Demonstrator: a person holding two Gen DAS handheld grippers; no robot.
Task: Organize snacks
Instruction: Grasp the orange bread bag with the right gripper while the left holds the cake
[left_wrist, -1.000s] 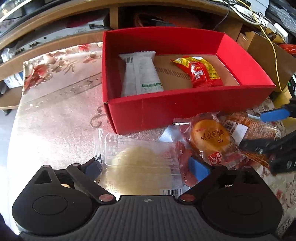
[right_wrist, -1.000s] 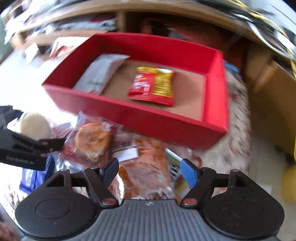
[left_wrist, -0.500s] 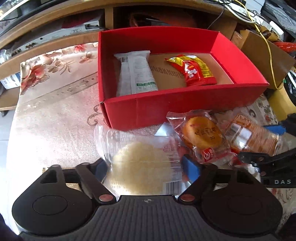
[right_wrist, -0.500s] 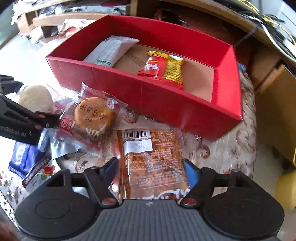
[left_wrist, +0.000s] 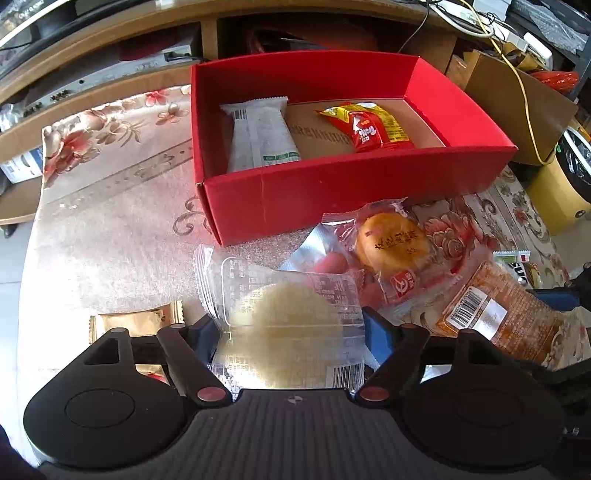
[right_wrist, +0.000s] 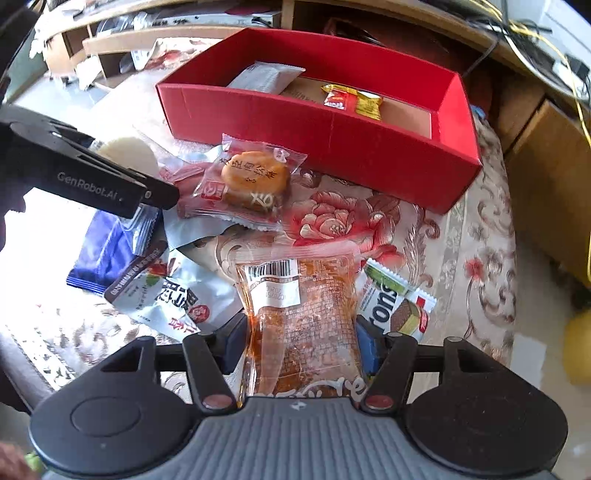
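Both grippers' jaws opening: left gripper (left_wrist: 291, 328) around pale cake (left_wrist: 291, 325), right gripper (right_wrist: 301, 343) seemingly clamping orange packet (right_wrist: 303, 325), ends hidden.

Red box (left_wrist: 332, 192) open, holding white packet (left_wrist: 258, 136) and red-yellow sachet (left_wrist: 369, 127). Outside, near front wall: pale round cake in clear wrap (left_wrist: 288, 321), golden pastry pack (left_wrist: 391, 251), orange snack pack (right_wrist: 303, 317).

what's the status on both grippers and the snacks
Left gripper opening slightly around pale round cake in clear wrapper. Right gripper likewise, orange snack pack. Red cardboard box path clear.

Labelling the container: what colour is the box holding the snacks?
Red box with a brown cardboard floor; clearest in the left wrist view.
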